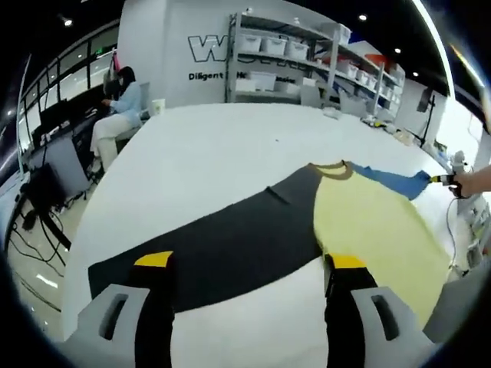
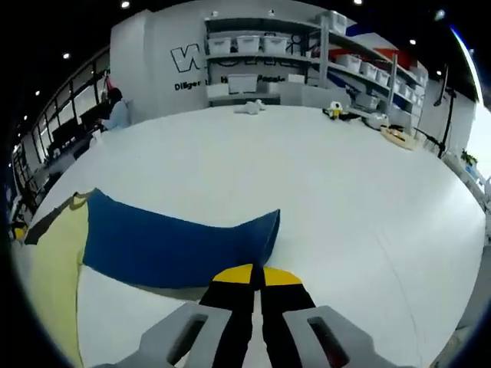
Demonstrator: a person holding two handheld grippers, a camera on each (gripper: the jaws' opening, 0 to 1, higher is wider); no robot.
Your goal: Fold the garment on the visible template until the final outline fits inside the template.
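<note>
White table (image 2: 345,199) holds garment (image 1: 253,238) (right tool (image 2: 257,274) pinching sleeve (image 2: 176,241)).

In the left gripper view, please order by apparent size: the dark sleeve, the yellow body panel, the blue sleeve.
1. dark sleeve, slightly ahead of
2. yellow body panel; these look close, and nearness distorts them.
3. blue sleeve, clearly smallest, but farthest.

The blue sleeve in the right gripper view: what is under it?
The blue sleeve lies on the white table, with bare table showing all round it. The right gripper is shut on its edge. Whether a template lies beneath cannot be seen; the cloth covers it.
</note>
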